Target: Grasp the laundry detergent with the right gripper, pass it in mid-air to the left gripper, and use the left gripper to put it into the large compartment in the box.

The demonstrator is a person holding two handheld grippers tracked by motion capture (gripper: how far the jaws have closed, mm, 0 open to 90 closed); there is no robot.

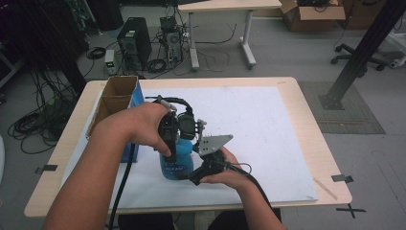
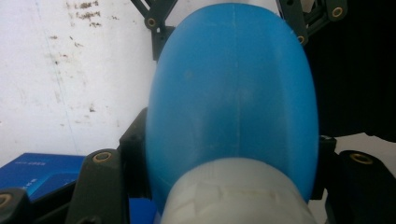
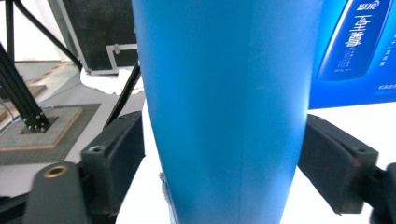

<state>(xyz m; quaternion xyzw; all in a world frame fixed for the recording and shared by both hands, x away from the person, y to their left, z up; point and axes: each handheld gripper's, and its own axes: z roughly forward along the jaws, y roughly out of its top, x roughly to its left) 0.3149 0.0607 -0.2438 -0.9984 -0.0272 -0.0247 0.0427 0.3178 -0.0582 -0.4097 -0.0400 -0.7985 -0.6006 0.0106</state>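
1. Blue plastic bottle (image 1: 176, 165), smooth-sided with a pale translucent neck collar (image 2: 238, 193), stands upright on the white sheet (image 1: 268, 129) that covers the tabletop (image 1: 306, 96), just beside the blue printed carton (image 1: 136, 96) at the left; the left gripper (image 1: 168, 128) comes down on it from above and the right gripper (image 1: 201, 167) meets it low on its side.
2. Handling, as a judgement: the glossy, tapering wall looks slippery and likely to give a little under pressure; its weight depends on the fill, which cannot be seen; tall and narrow, it could tip if pushed high up.
3. Where to take hold: the shoulder just below the collar suits a top grip, since the widening body stops a slide; the flatter lower body suits a side grip.
4. Left jaws: closed on the bottle's shoulder, pads pressing the blue wall on both sides.
5. Right jaws: standing apart, one either side of the lower body, with visible gaps to the wall, so holding nothing.
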